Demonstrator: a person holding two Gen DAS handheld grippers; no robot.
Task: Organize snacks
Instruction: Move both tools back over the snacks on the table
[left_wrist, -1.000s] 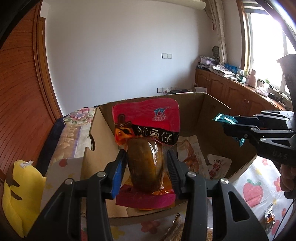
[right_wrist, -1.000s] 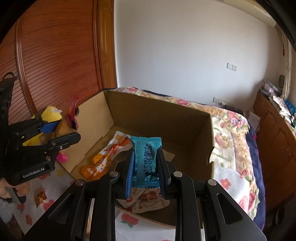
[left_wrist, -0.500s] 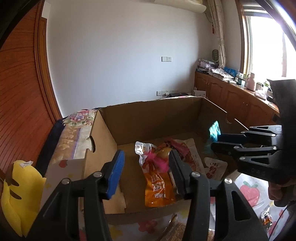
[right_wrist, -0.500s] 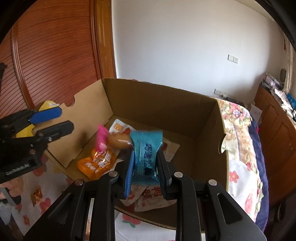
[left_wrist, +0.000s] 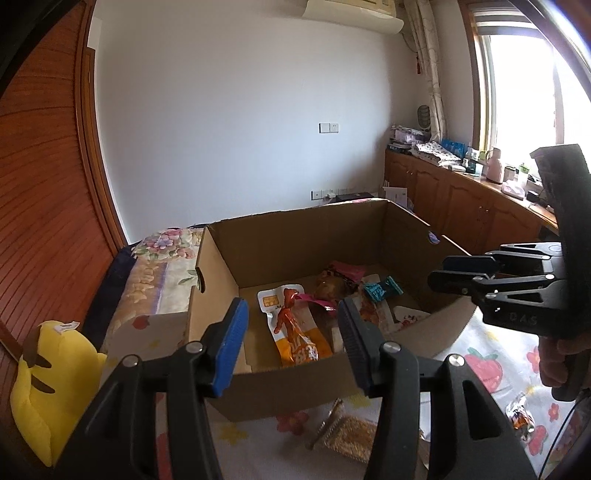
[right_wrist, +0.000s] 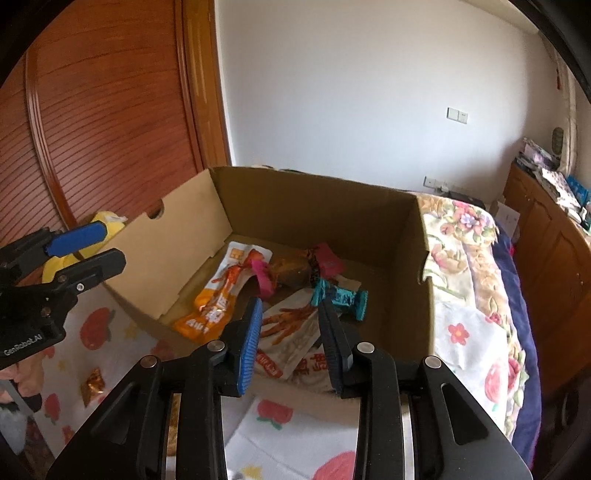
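An open cardboard box (left_wrist: 295, 236) (right_wrist: 325, 206) holds several snack packs. An orange pack (left_wrist: 297, 339) (right_wrist: 214, 306) lies at its near left. A red-ended pack with a brown snack (left_wrist: 334, 286) (right_wrist: 295, 267) lies in the middle. A teal pack (left_wrist: 380, 290) (right_wrist: 341, 297) lies beside it, on white packs (right_wrist: 291, 328). My left gripper (left_wrist: 290, 332) (right_wrist: 86, 251) is open and empty over the box's near edge. My right gripper (right_wrist: 290, 325) (left_wrist: 465, 273) is open and empty above the box.
A yellow plush toy (left_wrist: 48, 373) lies left of the box. A tablecloth with strawberry print (left_wrist: 484, 365) carries loose snacks: a grainy bar (left_wrist: 351, 437) and a small wrapped piece (left_wrist: 519, 415) (right_wrist: 92, 384). A floral bed cover (right_wrist: 469, 266) lies behind the box.
My left gripper opened and dropped the red pack into the box. My right gripper then opened and the teal pack fell into the box. Both grippers now stand empty.
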